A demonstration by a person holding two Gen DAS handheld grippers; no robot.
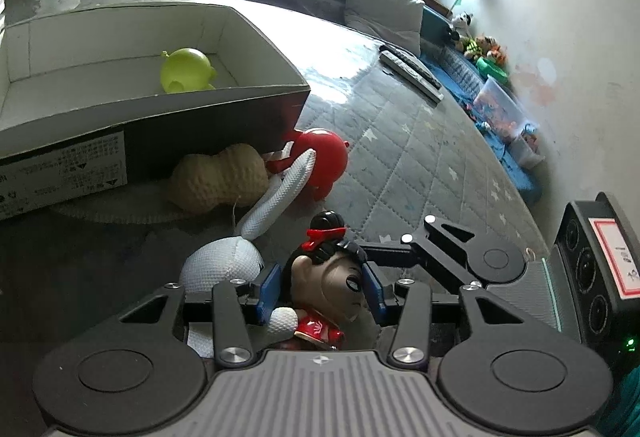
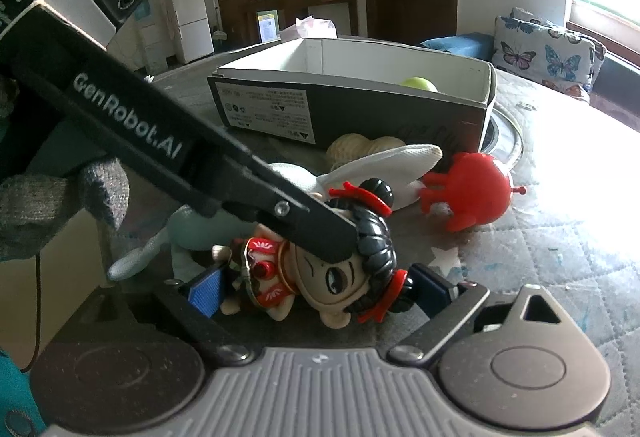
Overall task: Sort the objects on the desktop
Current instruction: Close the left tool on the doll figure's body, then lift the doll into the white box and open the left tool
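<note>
The doll point(image 1: 332, 285) lies on its side on the quilted bench point(image 1: 420, 165), its head between the blue pads point(image 1: 269, 291) of the left tongs point(image 1: 322, 291); both pads sit at the head, but whether they press on it I cannot tell. In the right view the same doll point(image 2: 320, 277) lies between the right tongs point(image 2: 316, 289), whose blue pads point(image 2: 206, 293) stand wide apart, released — one by the body, one by the hair bun. The left tongs' black arm crosses that view and hides the top of the doll's face; it reads "GenRobot.AI", and "DAS" shows on the housing above.

A white plush point(image 1: 224, 265) lies just behind the doll, partly hidden by the tongs. Beyond it a tan peanut toy point(image 1: 216, 181) and a red toy point(image 1: 324, 157) sit against the box point(image 1: 80, 153). Inside the box lies a green toy point(image 1: 186, 71) — in the right view only its top shows over the wall. The box's white label carries small print too blurred to read. Two remotes point(image 1: 412, 71) lie far off on the bench.
</note>
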